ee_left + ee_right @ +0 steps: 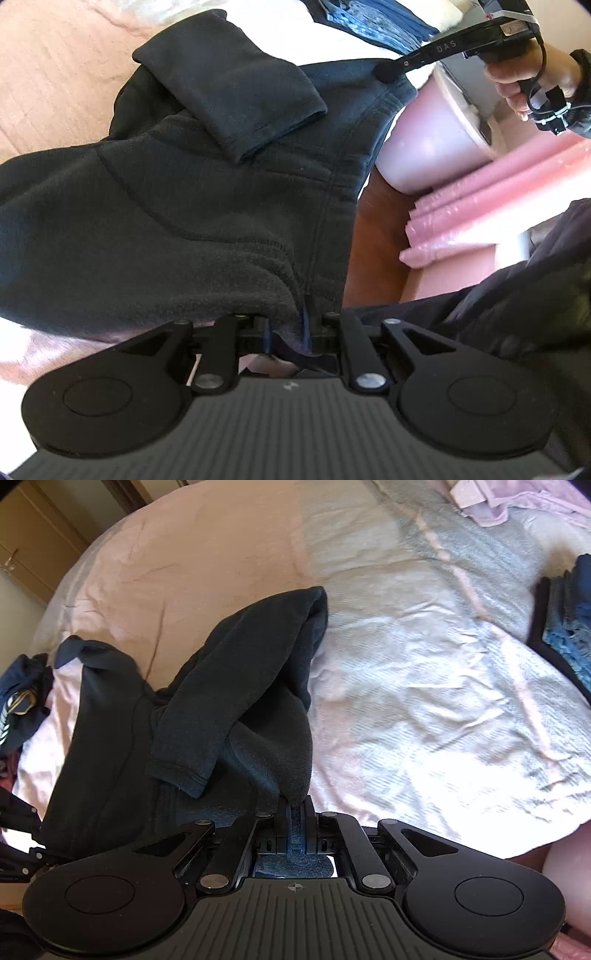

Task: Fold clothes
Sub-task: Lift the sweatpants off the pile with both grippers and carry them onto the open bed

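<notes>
A dark grey fleece sweatshirt [184,206] hangs between my two grippers over the bed; it also shows in the right wrist view [236,709]. One sleeve [236,99] is folded across its body. My left gripper [286,332] is shut on the sweatshirt's hem edge at the near corner. My right gripper [295,812] is shut on another edge of the same sweatshirt. The right gripper also shows in the left wrist view [386,74] at the garment's far corner, held by a hand [524,81].
The bed has a pale pink and white cover [424,701]. A stack of folded blue clothes [569,635] lies at the right; it shows in the left wrist view [373,22] too. More dark clothes [22,694] are heaped at the left. Pink bedding [480,199] hangs beside the bed.
</notes>
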A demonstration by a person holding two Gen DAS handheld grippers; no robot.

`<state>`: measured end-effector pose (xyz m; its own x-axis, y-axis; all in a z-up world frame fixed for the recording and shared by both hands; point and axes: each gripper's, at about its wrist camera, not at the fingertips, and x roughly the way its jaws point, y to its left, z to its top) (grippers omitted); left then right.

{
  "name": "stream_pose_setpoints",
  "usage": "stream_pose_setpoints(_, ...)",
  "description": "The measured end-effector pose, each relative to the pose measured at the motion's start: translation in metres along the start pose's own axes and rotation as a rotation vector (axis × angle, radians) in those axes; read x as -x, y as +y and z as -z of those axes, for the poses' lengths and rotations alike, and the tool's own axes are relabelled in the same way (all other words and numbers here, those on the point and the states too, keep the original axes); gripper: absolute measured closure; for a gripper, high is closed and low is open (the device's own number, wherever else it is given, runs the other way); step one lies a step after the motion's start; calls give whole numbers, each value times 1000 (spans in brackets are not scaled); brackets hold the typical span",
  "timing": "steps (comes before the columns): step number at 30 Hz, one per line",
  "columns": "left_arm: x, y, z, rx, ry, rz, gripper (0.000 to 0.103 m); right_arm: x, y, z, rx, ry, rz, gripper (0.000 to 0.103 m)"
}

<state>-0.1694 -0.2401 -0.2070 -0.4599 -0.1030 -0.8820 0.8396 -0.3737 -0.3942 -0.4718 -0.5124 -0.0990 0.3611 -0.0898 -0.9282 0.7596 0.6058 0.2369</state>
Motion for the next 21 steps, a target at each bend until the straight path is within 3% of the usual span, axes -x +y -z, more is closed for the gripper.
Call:
stream_pose_setpoints(7,26,37,-11,-68,47,76,76,-15,25,-8,-64,-11,45,101)
stream_pose_setpoints(13,42,67,-28,-76,-4,-1,66,-32,46,-15,-78,2,84,101)
stream_pose_setpoints(14,42,71,-33,-78,-19,-17,58,-34,50,-16,-75,0,91,101)
stream_pose_setpoints(18,20,71,-78,-127,-112,-32,32,-36,67,-21,-47,-26,123,101)
stream_pose_setpoints(21,-15,48,-116,-272,-147,-47,32,-30,68,-16,-61,-47,128,101)
